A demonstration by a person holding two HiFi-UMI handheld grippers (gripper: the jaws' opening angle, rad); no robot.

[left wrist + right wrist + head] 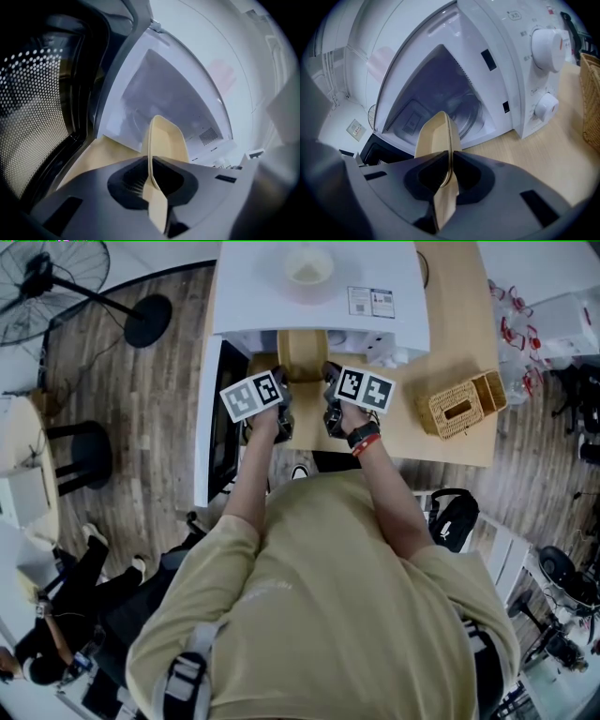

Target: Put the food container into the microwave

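Observation:
I hold a beige food container (302, 354) between both grippers, just in front of the white microwave (319, 296), whose door (214, 418) hangs open to the left. My left gripper (281, 397) is shut on the container's left rim, my right gripper (330, 395) on its right rim. In the left gripper view the container (166, 140) stands edge-on in the gripper (152, 180), pointing at the open cavity (164, 93). In the right gripper view the container (436, 136) sits clamped in the gripper (449, 176), before the cavity (440, 89) with its glass turntable.
The perforated door (37, 103) stands close on the left. Two control knobs (548, 44) are on the microwave's right panel. A wicker box (461, 407) sits on the wooden table (412, 442) to the right. A round roll (309, 273) lies on the microwave's top.

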